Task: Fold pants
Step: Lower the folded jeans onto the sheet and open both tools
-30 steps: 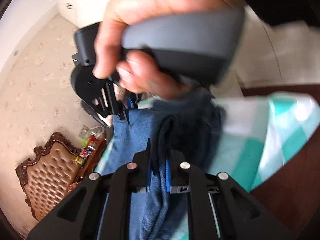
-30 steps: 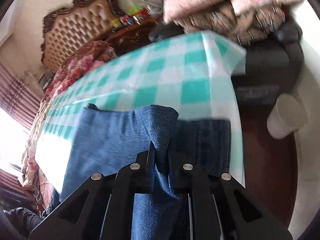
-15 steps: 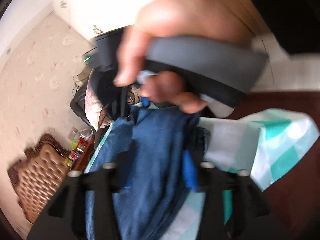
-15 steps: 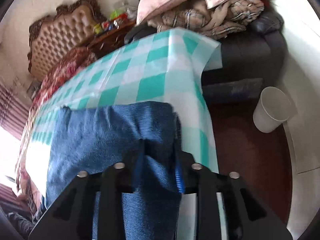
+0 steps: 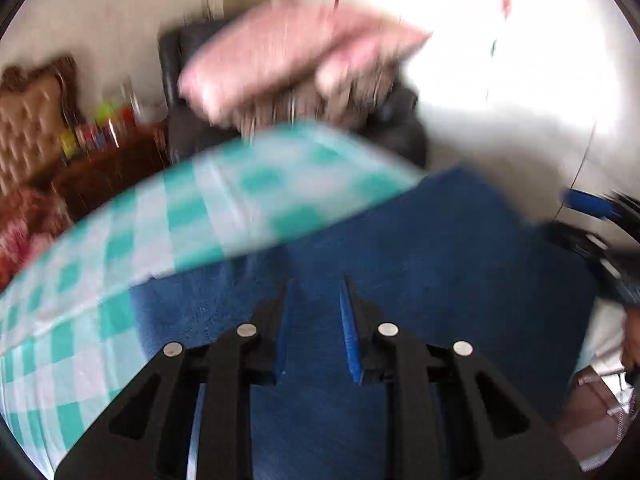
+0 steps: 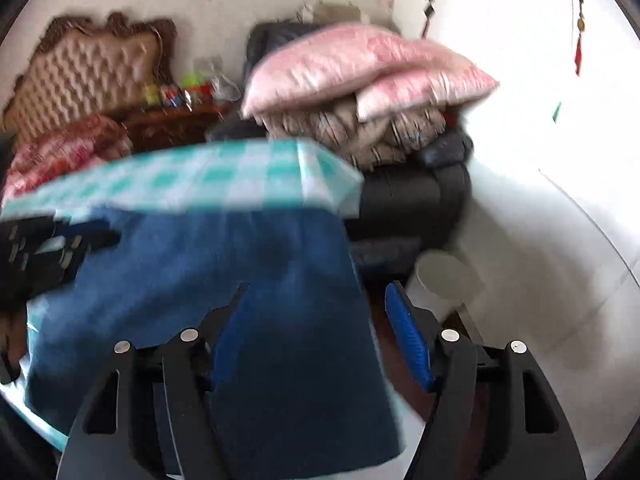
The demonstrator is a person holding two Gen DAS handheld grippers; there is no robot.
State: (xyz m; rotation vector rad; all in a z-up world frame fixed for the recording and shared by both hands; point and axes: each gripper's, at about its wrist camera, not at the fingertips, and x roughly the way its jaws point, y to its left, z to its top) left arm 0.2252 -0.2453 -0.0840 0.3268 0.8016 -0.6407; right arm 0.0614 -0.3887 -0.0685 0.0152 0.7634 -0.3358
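There, the pants (image 5: 420, 248) lay as a folded slab of dark blue denim on the table, spread over the teal-and-white checked tablecloth (image 5: 208, 208), and both tools hung over them. The left gripper (image 5: 316, 316) pointed down at the denim with its blue-padded fingers (image 5: 351, 336) a narrow way apart; those jaws were closing, yet nothing was pinched between them, only flat cloth showing beneath the gap. In the right wrist view the same pants (image 6: 224, 264) ran up to the far corner of the tablecloth (image 6: 224, 176), their right edge lying close to the table's side. The right gripper (image 6: 316, 320) stood wide and was opening further: one blue pad (image 6: 408, 340) hung out past the denim's edge, the other finger sat above the cloth, and neither pressed on it. So both tools were loose of the fabric.

Each gripper caught sight of the other. The right one showed at the right rim of the left view (image 5: 600, 232), blurred, and the left one came in dark at the left rim of the right view (image 6: 44, 256).

Beyond the table sat a black armchair (image 6: 416, 196) heaped with pink pillows (image 6: 352, 68) and a striped brown blanket (image 6: 360, 132). A pale bin (image 6: 444, 284) stood on the floor just beside the chair. To the left were a tufted brown headboard (image 6: 88, 68) and a dark wooden cabinet (image 6: 172, 124) with bright bottles on top. Everything was smeared by motion.
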